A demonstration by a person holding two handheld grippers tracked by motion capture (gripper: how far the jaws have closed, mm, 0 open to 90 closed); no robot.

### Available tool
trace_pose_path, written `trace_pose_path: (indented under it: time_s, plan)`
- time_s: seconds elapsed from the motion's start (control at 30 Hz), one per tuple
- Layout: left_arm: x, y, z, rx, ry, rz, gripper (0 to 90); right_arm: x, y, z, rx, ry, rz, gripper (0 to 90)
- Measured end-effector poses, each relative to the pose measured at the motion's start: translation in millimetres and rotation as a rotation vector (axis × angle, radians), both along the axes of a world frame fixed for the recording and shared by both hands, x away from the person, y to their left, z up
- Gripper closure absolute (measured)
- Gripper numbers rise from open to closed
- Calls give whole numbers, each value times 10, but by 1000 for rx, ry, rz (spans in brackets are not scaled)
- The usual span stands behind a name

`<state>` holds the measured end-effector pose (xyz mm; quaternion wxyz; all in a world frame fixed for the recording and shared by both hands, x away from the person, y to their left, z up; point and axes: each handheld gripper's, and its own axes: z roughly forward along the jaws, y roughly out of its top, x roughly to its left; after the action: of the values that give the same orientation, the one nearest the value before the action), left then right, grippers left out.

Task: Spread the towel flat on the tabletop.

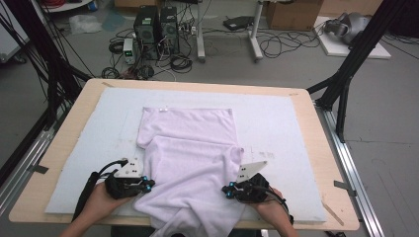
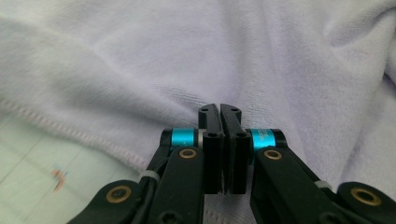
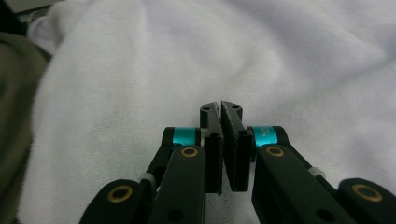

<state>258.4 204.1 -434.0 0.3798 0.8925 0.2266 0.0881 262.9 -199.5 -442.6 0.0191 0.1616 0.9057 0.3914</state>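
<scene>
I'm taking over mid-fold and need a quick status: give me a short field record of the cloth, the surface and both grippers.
cloth: pale lilac towel, partly folded, near end hanging over the table's front edge
surface: white mat on a wooden table
left gripper: jaws shut, at the towel's left edge; no cloth seen between the jaws
right gripper: jaws shut, at the towel's right edge; hold on cloth unclear

A pale lilac towel [image 1: 190, 163] lies on a light grey mat [image 1: 276, 123] over a tan table [image 1: 69, 133].

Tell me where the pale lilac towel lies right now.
In the high view, the pale lilac towel lies mid-table on the white foam mat, its near end spilling over the front edge.
</scene>
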Motion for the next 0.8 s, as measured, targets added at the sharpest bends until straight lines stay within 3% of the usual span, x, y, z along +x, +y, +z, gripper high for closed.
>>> trace_pose_path:
  time_s: [0.1, 0.17, 0.23, 0.27, 0.33, 0.4, 0.5, 0.63, 0.67, 0.8]
  plan:
    - [-100, 144, 74, -11, -19, 24, 877, -121, 61, 24, 11, 11, 54, 879]
    - [-190, 237, 147, -29, -31, 25, 877, -239, 100, 73, 52, 44, 109, 878]
    - [-273, 312, 215, -60, -47, 14, 867, -357, 129, 161, 74, 20, 145, 864]
    - [-294, 340, 244, -75, -57, 10, 838, -390, 124, 212, 83, 3, 140, 829]
    - [-284, 364, 277, -87, -62, 29, 694, -381, 83, 292, 104, -9, 106, 765]
    - [-227, 348, 266, -95, -53, 41, 636, -273, 32, 327, 59, -46, 46, 702]
    - [-115, 253, 161, -67, -17, 28, 598, -95, 15, 228, 55, -7, -6, 637]
    - [-11, 92, -33, -9, 36, 5, 624, -10, 109, 58, -27, -12, 0, 630]
    - [-15, 74, -54, -16, 16, 0, 670, 3, 127, 17, -46, -19, 1, 648]
    - [-23, 73, -40, -15, 24, -2, 842, 22, 75, 8, -18, -5, -3, 856]
